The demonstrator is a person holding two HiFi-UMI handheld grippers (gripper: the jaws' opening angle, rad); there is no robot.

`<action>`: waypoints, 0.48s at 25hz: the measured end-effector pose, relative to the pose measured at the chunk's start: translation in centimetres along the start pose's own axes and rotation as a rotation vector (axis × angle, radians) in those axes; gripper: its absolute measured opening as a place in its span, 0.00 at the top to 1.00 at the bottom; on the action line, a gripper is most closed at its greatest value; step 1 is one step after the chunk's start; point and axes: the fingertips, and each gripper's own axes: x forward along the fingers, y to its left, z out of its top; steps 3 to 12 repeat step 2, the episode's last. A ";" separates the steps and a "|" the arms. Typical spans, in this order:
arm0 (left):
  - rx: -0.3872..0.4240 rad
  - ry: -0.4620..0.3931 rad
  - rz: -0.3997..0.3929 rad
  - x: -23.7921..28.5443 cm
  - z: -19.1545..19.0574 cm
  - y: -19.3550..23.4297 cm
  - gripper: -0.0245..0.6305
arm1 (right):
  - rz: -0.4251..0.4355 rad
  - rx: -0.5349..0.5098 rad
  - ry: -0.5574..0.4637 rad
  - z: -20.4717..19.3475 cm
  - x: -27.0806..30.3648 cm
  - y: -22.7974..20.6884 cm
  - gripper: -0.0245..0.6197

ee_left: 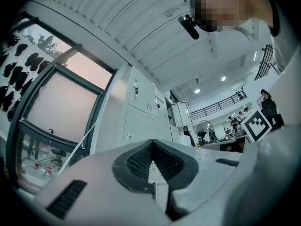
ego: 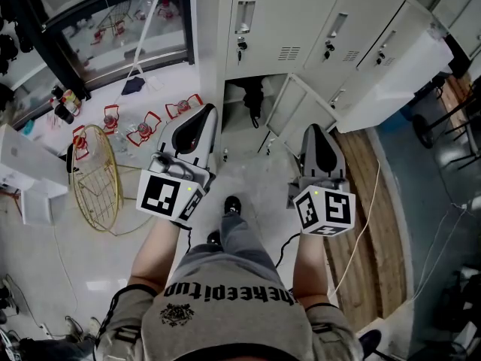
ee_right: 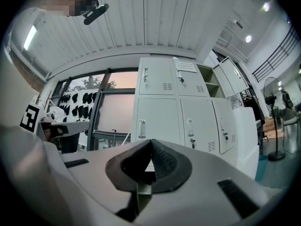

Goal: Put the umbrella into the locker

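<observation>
Hanging umbrella (ego: pixel 255 100), seemingly (dark, slim), inside open locker (ego: pixel 234 105); left gripper (ee_left: pixel 153 149) and right gripper (ee_right: pixel 150 147) jaws together, empty.

Lockers (ego: pixel 279 21): smooth painted metal, satin. Floor (ego: pixel 255 179): glossy, speckled. Planks (ego: pixel 372 224): wood. Left gripper (ego: pixel 204 113), right gripper (ego: pixel 316 131): matt grey plastic, ribbed black pads (ee_right: pixel 164 164). Basket (ego: pixel 96 173): thin wire.

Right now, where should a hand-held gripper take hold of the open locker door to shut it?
Take the locker door by its free edge, the right one in the head view, away from the hinge beside the opening. It is a thin upright panel swung wide, inner face showing, so come from the front with jaws astride the edge. The right hand-held gripper looks nearest.
</observation>
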 end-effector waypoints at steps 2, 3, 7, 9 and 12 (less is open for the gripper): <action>0.000 -0.002 0.000 0.0 0.1 0.0 0.96 | 0.001 0.002 -0.003 0.2 0.0 0.0 0.96; 0.000 -0.002 0.000 0.0 0.1 0.0 0.96 | 0.001 0.002 -0.003 0.2 0.0 0.0 0.96; 0.000 -0.002 0.000 0.0 0.1 0.0 0.96 | 0.001 0.002 -0.003 0.2 0.0 0.0 0.96; 0.000 -0.002 0.000 0.0 0.1 0.0 0.96 | 0.001 0.002 -0.003 0.2 0.0 0.0 0.96; 0.000 -0.002 0.000 0.0 0.1 0.0 0.96 | 0.001 0.002 -0.003 0.2 0.0 0.0 0.96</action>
